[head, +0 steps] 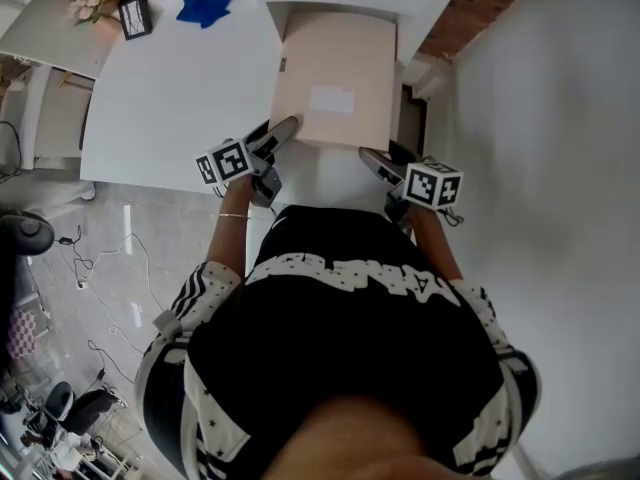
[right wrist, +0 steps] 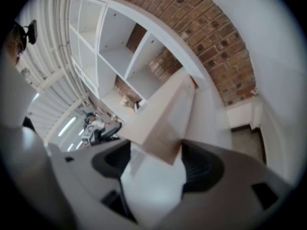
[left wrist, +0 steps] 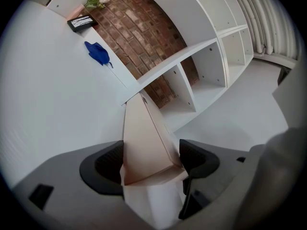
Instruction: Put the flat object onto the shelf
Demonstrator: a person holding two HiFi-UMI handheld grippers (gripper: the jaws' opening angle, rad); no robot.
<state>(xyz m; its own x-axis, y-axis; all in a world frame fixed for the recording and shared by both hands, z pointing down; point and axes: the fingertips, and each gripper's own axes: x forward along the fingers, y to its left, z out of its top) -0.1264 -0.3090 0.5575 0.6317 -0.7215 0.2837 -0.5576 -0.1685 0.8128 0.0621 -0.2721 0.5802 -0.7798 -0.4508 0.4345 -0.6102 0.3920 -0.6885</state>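
A flat beige box (head: 335, 78) with a white label is held level in front of me, one gripper at each near corner. In the head view my left gripper (head: 283, 131) is shut on the near left corner and my right gripper (head: 374, 158) on the near right corner. The left gripper view shows the box (left wrist: 144, 138) running away from the left gripper (left wrist: 151, 161) towards the white shelf unit (left wrist: 211, 66). Seen from the right gripper (right wrist: 156, 158), the box (right wrist: 165, 116) stretches towards the shelf's open compartments (right wrist: 115, 47). The box's far end lies near a shelf board's edge.
To the left is a white tabletop (head: 170, 88) carrying a blue cloth (head: 207, 6), a small framed picture (head: 134, 16) and flowers (head: 88, 3). A brick wall (left wrist: 144, 37) stands behind the shelf. Cables (head: 100, 268) and chairs (head: 25, 233) lie on the floor at left.
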